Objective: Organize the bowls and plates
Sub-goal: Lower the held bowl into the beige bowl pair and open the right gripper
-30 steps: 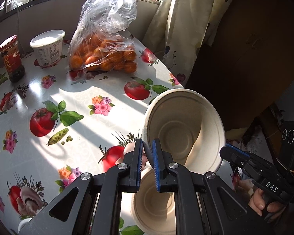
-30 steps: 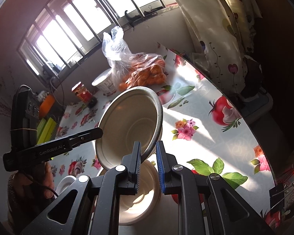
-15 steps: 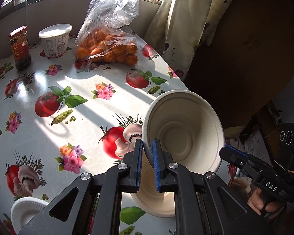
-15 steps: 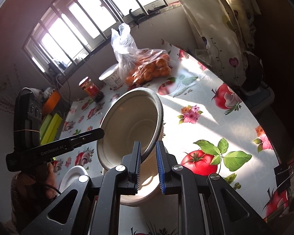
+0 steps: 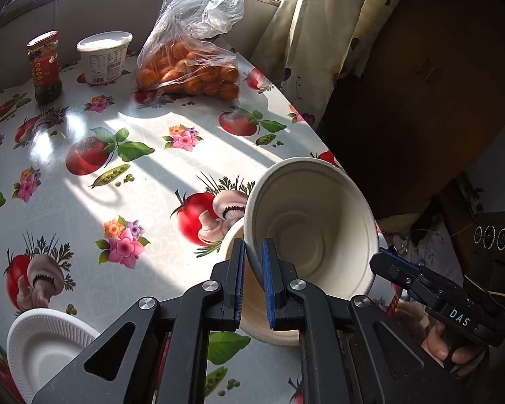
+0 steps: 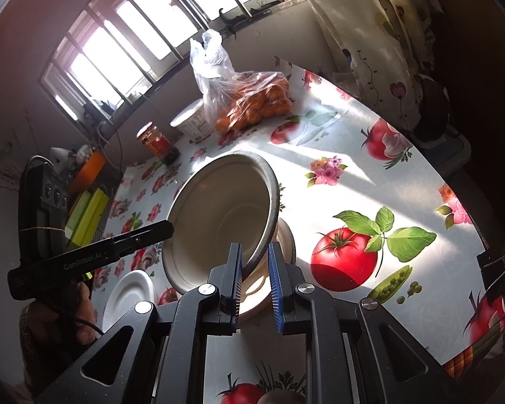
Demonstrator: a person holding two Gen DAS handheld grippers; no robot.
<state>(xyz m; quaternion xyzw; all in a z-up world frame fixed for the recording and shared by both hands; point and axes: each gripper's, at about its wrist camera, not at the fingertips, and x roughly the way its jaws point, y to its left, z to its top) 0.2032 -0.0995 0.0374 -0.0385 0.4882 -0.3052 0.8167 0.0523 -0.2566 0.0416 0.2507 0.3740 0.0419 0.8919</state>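
Note:
A beige paper bowl (image 5: 313,229) hangs tilted above the table, its opening turned toward the cameras. My left gripper (image 5: 252,262) is shut on the bowl's left rim. My right gripper (image 6: 255,262) is shut on the opposite rim of the same bowl (image 6: 219,215). Each gripper also shows in the other's view, the right gripper (image 5: 382,259) at the bowl's right edge and the left gripper (image 6: 166,228) at its left edge. A second beige bowl (image 5: 269,326) stands upright on the table just below the held one. A small white plate (image 5: 40,346) lies near the front left.
At the back of the table are a plastic bag of oranges (image 5: 192,64), a white tub (image 5: 104,57) and a red-labelled jar (image 5: 45,67). The table's edge (image 5: 306,124) runs along the right, beside a curtain (image 5: 320,33).
Both grippers have drawn back toward the near side of the table, carrying the tilted bowl between them. The lower bowl stayed put, and the white plate has come into view.

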